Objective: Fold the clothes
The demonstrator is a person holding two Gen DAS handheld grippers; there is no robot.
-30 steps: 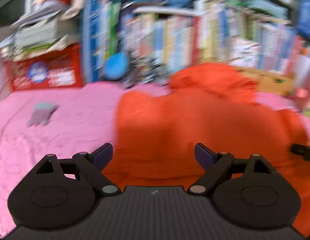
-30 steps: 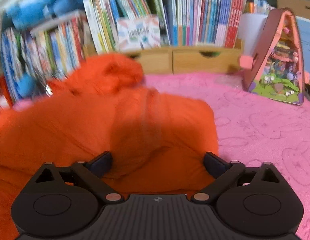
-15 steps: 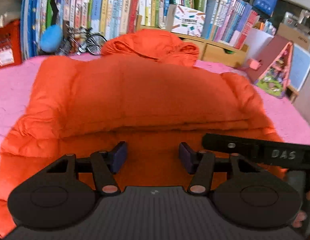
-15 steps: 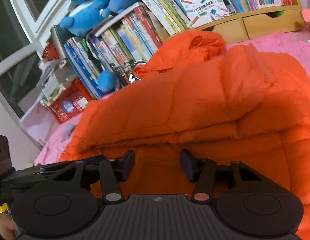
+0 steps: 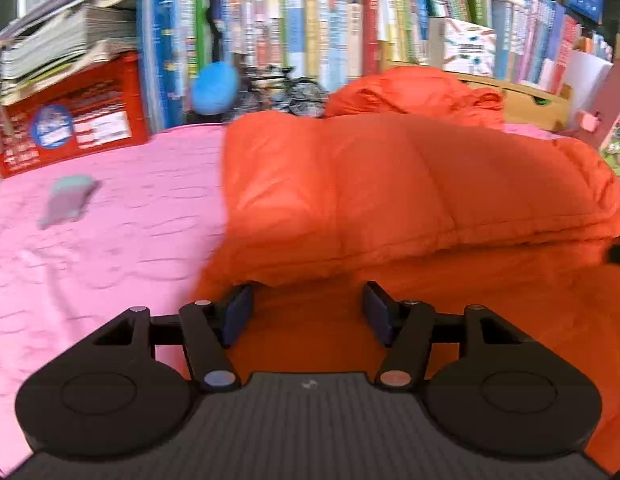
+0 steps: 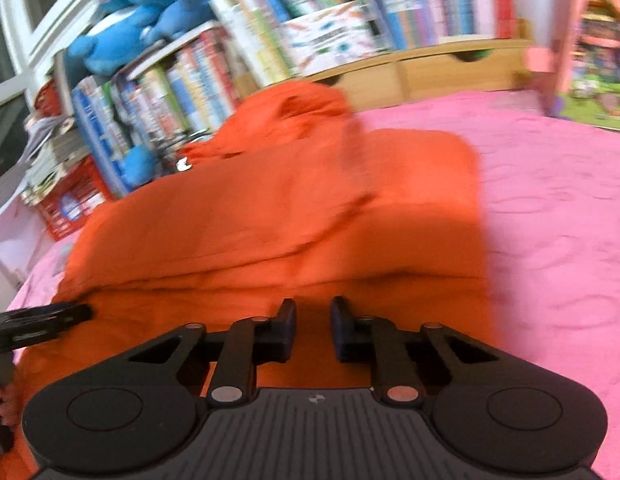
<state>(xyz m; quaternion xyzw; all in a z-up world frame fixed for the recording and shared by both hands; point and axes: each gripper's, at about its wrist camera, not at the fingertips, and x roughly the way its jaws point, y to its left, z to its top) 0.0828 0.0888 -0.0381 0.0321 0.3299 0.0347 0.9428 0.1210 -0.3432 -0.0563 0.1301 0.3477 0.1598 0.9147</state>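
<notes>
An orange puffy jacket (image 5: pixel 390 184) lies on the pink bedspread (image 5: pixel 109 260), its upper part folded down over the lower part, with the hood (image 6: pixel 293 112) toward the bookshelf. My left gripper (image 5: pixel 305 312) is open, its fingers low over the jacket's near left part, just below the folded edge. My right gripper (image 6: pixel 314 324) sits over the near middle of the jacket (image 6: pixel 310 208). Its jaws are almost together, with orange fabric in the narrow gap; a pinch cannot be made out. The left gripper's finger (image 6: pixel 41 320) and a hand (image 6: pixel 1 400) show at the left edge.
Packed bookshelves (image 5: pixel 330 32) run along the back, with a red crate (image 5: pixel 69 124), a blue ball (image 5: pixel 213 88) and a toy bicycle (image 5: pixel 289 88). A grey-green toy (image 5: pixel 67 200) lies on the bedspread. Wooden drawers (image 6: pixel 430 72) and a pink toy house (image 6: pixel 582 60) stand back right.
Both grippers have swung their views, the left back to the left and the right toward the right. The right jaws have narrowed a lot; the left jaws have narrowed slightly.
</notes>
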